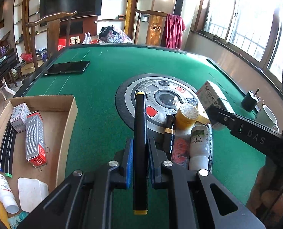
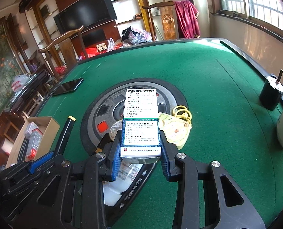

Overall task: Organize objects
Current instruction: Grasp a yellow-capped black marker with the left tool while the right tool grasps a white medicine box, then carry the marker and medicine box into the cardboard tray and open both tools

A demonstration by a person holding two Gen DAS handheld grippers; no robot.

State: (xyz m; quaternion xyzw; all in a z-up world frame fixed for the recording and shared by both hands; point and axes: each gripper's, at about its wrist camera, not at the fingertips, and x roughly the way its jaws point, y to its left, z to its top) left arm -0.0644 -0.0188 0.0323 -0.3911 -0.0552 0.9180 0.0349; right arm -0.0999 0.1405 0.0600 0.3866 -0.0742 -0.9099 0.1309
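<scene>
The marker (image 1: 140, 148) is up off the counter (image 1: 99, 118), pinched lengthways in the left claw (image 1: 139, 156), yellow cap pointing away. That long grip keeps it from swinging. Over at nine o'clock sits the cardboard tray (image 1: 65, 114), already holding two small boxes and some pens, and that looks like where the marker is headed. At three o'clock the right claw (image 2: 140, 152) is clamped on a medicine box (image 2: 141, 126), jaws narrow against its sides, holding it flat above the round hub (image 2: 95, 110). Beneath and between them a pile waits: a yellow jar (image 1: 187, 116), a white bottle (image 1: 199, 143). At eleven o'clock lies a phone (image 1: 66, 67), apart from everything.
</scene>
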